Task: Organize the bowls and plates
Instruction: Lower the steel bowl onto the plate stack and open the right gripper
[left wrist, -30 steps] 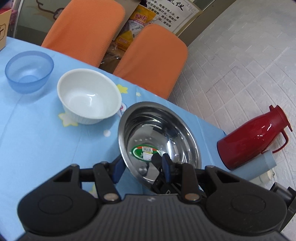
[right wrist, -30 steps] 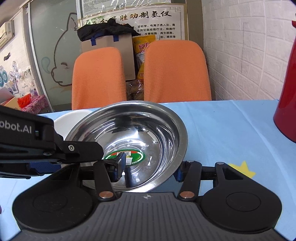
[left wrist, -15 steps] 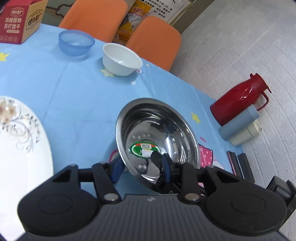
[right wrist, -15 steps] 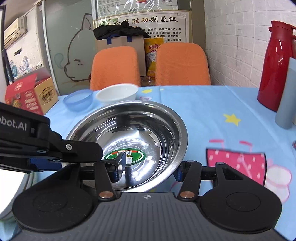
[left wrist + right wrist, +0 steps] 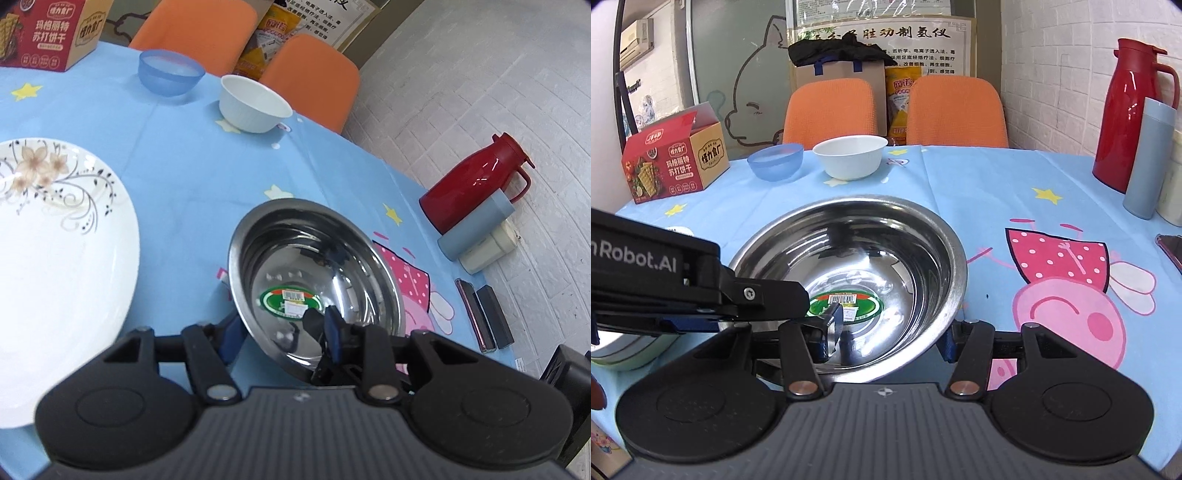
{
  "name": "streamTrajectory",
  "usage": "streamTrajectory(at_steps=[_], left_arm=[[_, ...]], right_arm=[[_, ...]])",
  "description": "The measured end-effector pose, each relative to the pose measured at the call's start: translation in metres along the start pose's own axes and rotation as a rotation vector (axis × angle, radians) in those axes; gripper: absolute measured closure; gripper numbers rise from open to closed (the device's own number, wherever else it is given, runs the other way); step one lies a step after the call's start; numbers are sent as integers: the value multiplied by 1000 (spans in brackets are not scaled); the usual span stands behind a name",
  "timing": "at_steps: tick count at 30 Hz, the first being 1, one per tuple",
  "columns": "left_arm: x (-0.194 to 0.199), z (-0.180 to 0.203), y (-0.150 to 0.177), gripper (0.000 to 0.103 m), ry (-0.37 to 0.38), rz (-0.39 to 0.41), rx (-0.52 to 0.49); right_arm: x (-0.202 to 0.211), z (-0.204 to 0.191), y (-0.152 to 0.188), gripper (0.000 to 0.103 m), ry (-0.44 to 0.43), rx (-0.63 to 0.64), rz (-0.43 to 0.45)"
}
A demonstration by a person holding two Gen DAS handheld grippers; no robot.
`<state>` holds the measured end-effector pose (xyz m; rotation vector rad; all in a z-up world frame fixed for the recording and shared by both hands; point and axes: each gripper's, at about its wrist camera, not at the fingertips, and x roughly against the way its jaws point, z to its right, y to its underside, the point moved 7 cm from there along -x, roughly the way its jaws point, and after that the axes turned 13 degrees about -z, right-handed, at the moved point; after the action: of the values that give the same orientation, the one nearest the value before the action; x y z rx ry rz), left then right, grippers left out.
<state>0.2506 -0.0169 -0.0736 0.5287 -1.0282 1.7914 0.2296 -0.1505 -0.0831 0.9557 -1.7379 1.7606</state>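
Observation:
A steel bowl [image 5: 314, 258] [image 5: 886, 251] with a green label inside hangs tilted, low over the blue tablecloth. My left gripper [image 5: 280, 321] is shut on its left rim, one finger inside and one outside. It reaches in from the left of the right wrist view. My right gripper [image 5: 890, 330] straddles the near wall, with the left finger inside and the right finger under the rim. Its jaws are opening slightly while the pads still touch the bowl. A white flowered plate [image 5: 55, 258] lies to the left. A white bowl [image 5: 849, 155] and a blue bowl [image 5: 775, 160] stand at the far edge.
A red thermos [image 5: 1134, 110], a grey-blue tumbler [image 5: 1148, 158] and a cream cup stand at the right by the brick wall. A phone [image 5: 476, 314] lies near the right table edge. A red cracker box [image 5: 672, 158] sits far left. Two orange chairs [image 5: 831, 110] stand behind the table.
Both grippers have drawn back toward the near side with the steel bowl. The white and blue bowls now look farther off. The flowered plate and the cracker box have come into view.

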Motion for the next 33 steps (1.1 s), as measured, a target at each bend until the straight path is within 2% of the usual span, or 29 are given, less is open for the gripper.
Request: streamTrajectory(at_steps=[8,9,10,11,12,13,14,18,28,33], left_arm=[[-9,-3,-9,71,-1,-13,-1],[-9,-3,-8,65,1,-11,-5],[-9,-2,-8,55,9,-9,-7],[-9,-1,-8,49,15,-8,-5],[-8,1,-8,37,19,0,-3],[-7,3,-7,30,20,4,-3],[-5,4,-7,29,13,9,-6],[5,9,-10,27,-32,51,-36],[34,9,-14,27,-29,113,-45],[40,13,-16,27,-28,122,-69]], right_arm=[[-14,2,1,9,-18,-5,-21],[-14,2,1,9,-20,-4,-21],[-14,2,1,9,-25,-4,-23],[-14,3,1,5,-33,-10,-26],[-15,3,2,0,-47,-24,-29],[-15,4,2,0,-62,-39,-33],[-14,4,3,0,-72,-46,-33],[-7,8,6,0,-54,-56,-19],[28,43,13,0,-14,-151,59],[34,52,10,0,-27,-184,75]])
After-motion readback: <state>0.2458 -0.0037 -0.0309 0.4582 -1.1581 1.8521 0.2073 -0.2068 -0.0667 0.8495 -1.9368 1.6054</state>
